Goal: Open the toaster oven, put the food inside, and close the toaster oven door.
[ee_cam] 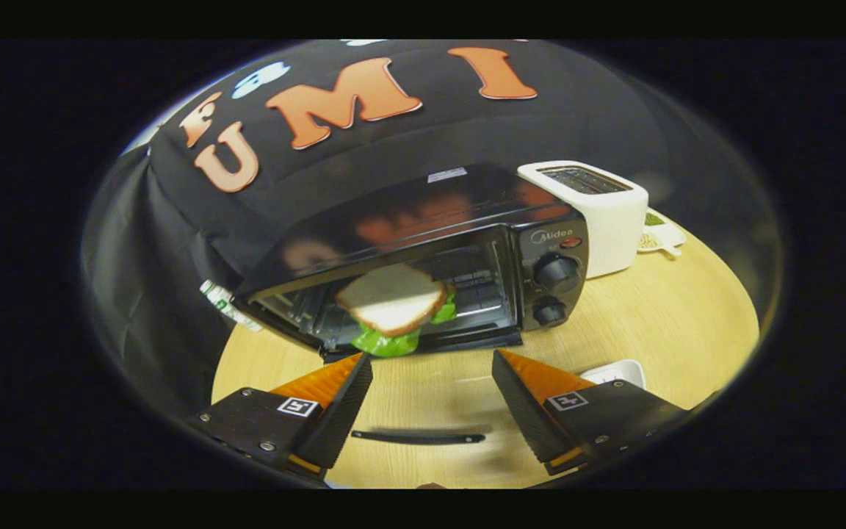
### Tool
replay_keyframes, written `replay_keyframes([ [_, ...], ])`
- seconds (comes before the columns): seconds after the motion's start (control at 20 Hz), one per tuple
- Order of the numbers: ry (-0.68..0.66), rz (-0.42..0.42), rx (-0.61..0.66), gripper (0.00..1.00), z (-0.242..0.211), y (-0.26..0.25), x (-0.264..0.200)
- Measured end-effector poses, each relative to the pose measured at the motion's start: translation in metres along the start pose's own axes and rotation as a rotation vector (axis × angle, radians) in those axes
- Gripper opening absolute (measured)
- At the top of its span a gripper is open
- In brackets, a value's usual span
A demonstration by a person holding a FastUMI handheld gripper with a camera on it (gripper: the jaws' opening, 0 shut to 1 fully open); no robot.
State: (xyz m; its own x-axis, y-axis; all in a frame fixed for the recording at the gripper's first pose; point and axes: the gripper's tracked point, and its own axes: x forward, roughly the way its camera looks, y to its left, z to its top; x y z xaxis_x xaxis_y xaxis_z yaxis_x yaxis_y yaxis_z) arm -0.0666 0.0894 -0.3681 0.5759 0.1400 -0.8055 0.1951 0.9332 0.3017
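Observation:
The black toaster oven [467,213] stands on the wooden table [687,323] with its door folded down towards me. The door's dark handle [419,437] lies low between my fingers. A sandwich [392,297] of white bread with green lettuce sits tilted at the front of the oven's mouth, its lettuce hanging over the lower edge. My gripper [432,358] is open, fingers wide apart, with nothing between them. The sandwich is just beyond the left fingertip and apart from it.
A white slot toaster [599,213] stands close against the oven's right side, with a small white dish [662,235] behind it. Another white dish [617,371] lies by my right finger. A printed packet [228,301] pokes out left of the oven.

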Motion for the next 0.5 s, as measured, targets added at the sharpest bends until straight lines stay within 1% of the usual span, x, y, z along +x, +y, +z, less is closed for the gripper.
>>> replay_keyframes([
  [0.2, 0.068, 0.039, -0.094, 0.97, -0.04, 0.009, -0.023],
  [0.25, 0.091, 0.046, -0.105, 0.97, -0.058, 0.008, -0.028],
  [0.3, 0.111, 0.053, -0.111, 0.97, -0.067, 0.01, -0.032],
  [0.5, 0.175, 0.061, -0.144, 0.97, -0.095, 0.018, -0.04],
])
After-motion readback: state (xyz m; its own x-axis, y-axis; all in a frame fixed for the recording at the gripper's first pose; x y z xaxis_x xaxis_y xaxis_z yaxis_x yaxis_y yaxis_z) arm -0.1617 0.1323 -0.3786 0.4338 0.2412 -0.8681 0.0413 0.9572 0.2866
